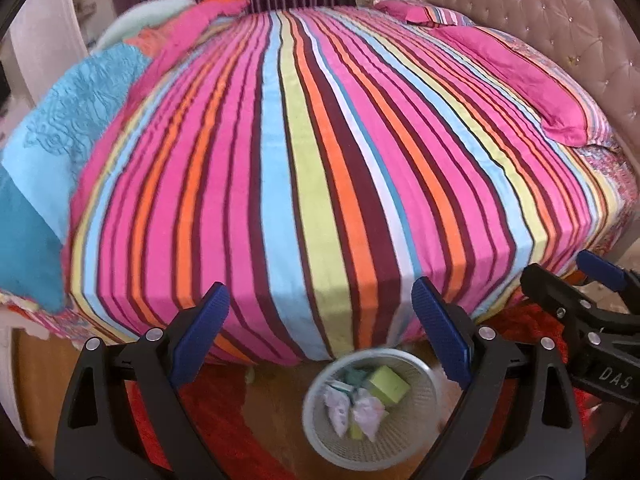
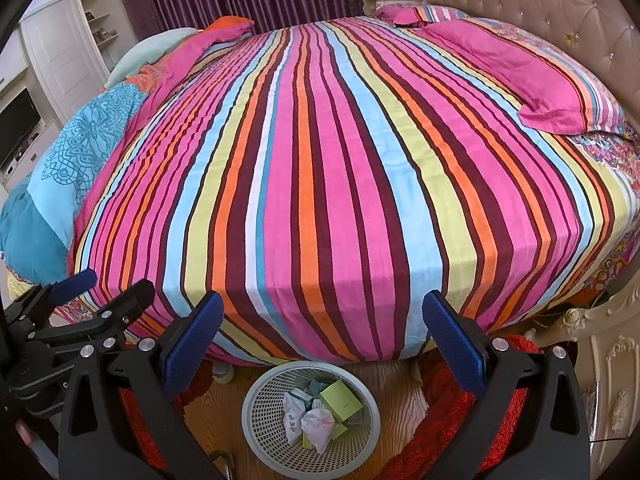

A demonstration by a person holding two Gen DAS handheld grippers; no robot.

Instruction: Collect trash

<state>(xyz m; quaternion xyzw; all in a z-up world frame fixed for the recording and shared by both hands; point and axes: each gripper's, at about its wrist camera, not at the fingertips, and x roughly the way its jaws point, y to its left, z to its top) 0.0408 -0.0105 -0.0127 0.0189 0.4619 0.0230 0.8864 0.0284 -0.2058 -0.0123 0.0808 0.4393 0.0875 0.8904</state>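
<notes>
A pale mesh wastebasket [image 1: 320, 436] stands on the wooden floor at the foot of the striped bed [image 1: 312, 152]; it also shows in the right wrist view [image 2: 260, 432]. Inside lie crumpled white paper [image 2: 316, 426], a green box [image 2: 340, 400] and small teal packets. My left gripper [image 1: 320, 332] is open and empty, held above the basket. My right gripper [image 2: 322, 340] is open and empty, also above the basket. The right gripper shows at the right edge of the left wrist view [image 1: 592, 292].
A red shaggy rug [image 2: 460, 432] lies around the basket. Pink pillows [image 2: 520, 76] and a padded headboard [image 2: 560, 12] are at right. Blue bedding [image 2: 80, 148] is piled at left. White cabinets [image 2: 52, 52] stand far left.
</notes>
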